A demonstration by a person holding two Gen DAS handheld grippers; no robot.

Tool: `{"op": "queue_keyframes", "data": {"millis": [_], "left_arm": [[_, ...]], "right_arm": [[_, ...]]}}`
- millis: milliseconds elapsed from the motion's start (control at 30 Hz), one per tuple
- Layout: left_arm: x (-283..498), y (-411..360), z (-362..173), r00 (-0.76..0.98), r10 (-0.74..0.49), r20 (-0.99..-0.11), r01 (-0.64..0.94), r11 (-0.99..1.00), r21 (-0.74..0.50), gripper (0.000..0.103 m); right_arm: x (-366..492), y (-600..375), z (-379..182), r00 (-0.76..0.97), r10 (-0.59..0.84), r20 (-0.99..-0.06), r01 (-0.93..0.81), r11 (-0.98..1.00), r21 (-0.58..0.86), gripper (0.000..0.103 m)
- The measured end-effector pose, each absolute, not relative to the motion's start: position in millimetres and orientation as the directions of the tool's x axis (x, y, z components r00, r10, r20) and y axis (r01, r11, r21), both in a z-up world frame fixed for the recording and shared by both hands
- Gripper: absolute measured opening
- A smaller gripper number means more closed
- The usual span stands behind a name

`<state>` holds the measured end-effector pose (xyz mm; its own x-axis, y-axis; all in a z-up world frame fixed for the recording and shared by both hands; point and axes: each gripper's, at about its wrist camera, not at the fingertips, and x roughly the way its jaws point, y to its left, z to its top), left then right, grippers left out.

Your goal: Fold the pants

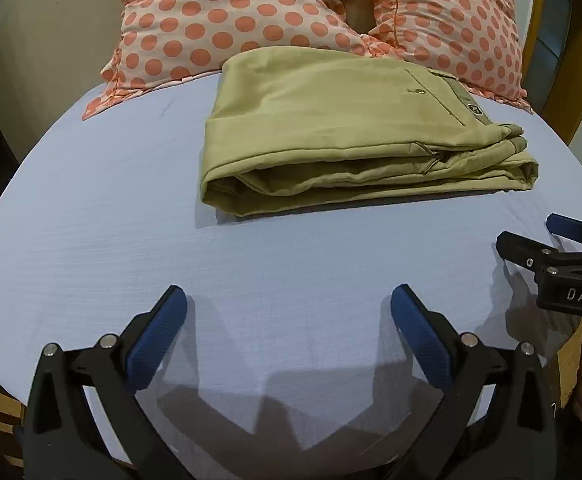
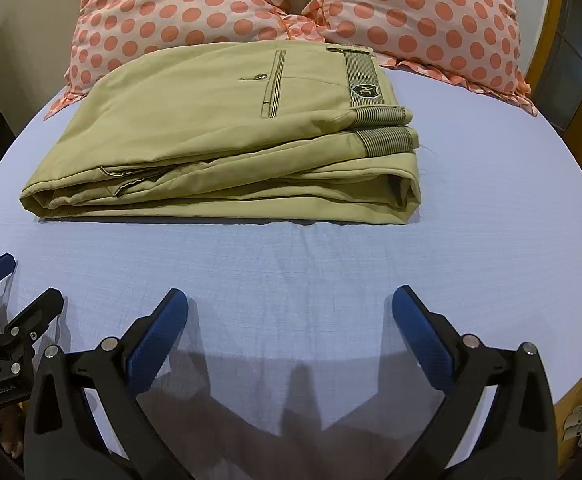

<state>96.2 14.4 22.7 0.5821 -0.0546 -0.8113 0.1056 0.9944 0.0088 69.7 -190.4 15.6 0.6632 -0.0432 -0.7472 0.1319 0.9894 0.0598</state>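
Note:
Khaki pants [image 1: 331, 128] lie folded into a compact stack on the light blue bedsheet [image 1: 131, 220], back pocket and striped waistband on top; they also show in the right wrist view [image 2: 211, 128]. My left gripper [image 1: 289, 300] is open and empty, hovering over the sheet in front of the pants. My right gripper [image 2: 290, 300] is open and empty, also short of the pants. The right gripper shows at the right edge of the left wrist view [image 1: 531, 236], and the left gripper at the left edge of the right wrist view [image 2: 23, 280].
Two pink pillows with orange dots [image 1: 231, 20] [image 2: 431, 12] lean behind the pants at the head of the bed. A wooden bed frame [image 1: 571, 80] runs along the right side. The sheet's near edge drops off below the grippers.

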Motion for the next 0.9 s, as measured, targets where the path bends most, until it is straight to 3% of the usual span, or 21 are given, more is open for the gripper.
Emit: {"op": "queue_keyframes", "data": {"millis": [900], "left_arm": [[97.1, 16.1, 21.4, 0.581, -0.057, -0.812, 0.108, 0.994, 0.007, 0.101]], "right_arm": [[67.6, -191.0, 15.8, 0.669, -0.044, -0.742, 0.131, 0.990, 0.060, 0.102]]}}
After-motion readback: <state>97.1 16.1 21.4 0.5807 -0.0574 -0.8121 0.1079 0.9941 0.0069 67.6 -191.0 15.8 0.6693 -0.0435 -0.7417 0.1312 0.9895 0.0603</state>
